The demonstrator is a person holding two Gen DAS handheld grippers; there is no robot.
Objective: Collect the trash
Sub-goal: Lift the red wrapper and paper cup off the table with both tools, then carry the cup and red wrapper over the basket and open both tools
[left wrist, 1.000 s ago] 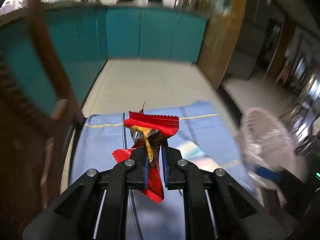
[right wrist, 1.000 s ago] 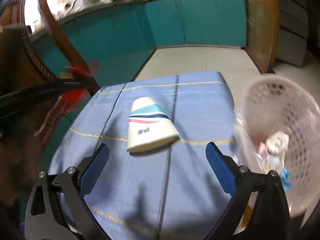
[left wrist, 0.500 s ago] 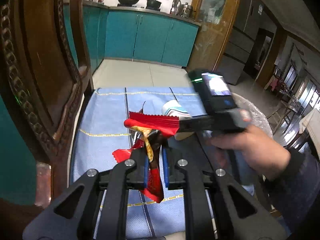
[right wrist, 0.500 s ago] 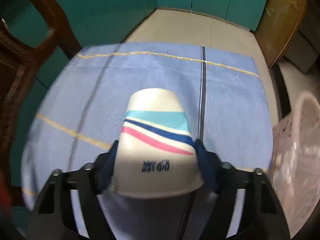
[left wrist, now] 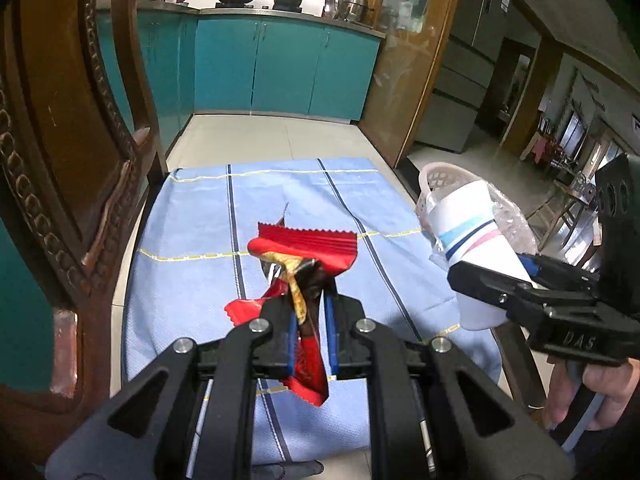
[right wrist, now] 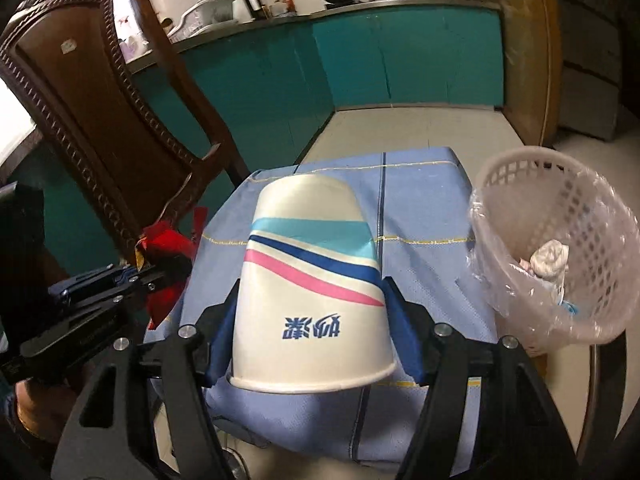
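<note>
Teal kitchen cabinets (left wrist: 280,64) run along the far wall, and a carved wooden chair (right wrist: 104,120) stands at the left edge of the table. The table is covered by a blue cloth (left wrist: 192,280) crossed by dark and yellow lines. Just beside the cloth's right edge stands a pale pink basket (right wrist: 568,216), lined with a clear plastic bag and containing crumpled whitish scraps.

Left gripper (left wrist: 310,332) — fingers drawn narrow, clamped on a red snack wrapper (left wrist: 308,246); the wrapper stands up from the blue pads (left wrist: 291,344), its crimped top edge above the cloth and its lower end hanging below the fingers. In the right wrist view the same wrapper appears at left, above the cloth's left edge.

Right gripper (right wrist: 308,336) — fingers spread about a white paper cup (right wrist: 312,280) with teal, navy and pink stripes and blue printed characters; the pads press its two sides. The cup is held clear of the cloth, mouth toward the gripper and base pointing away. In the left wrist view it hangs at the cloth's right edge, directly in front of the basket.
</note>
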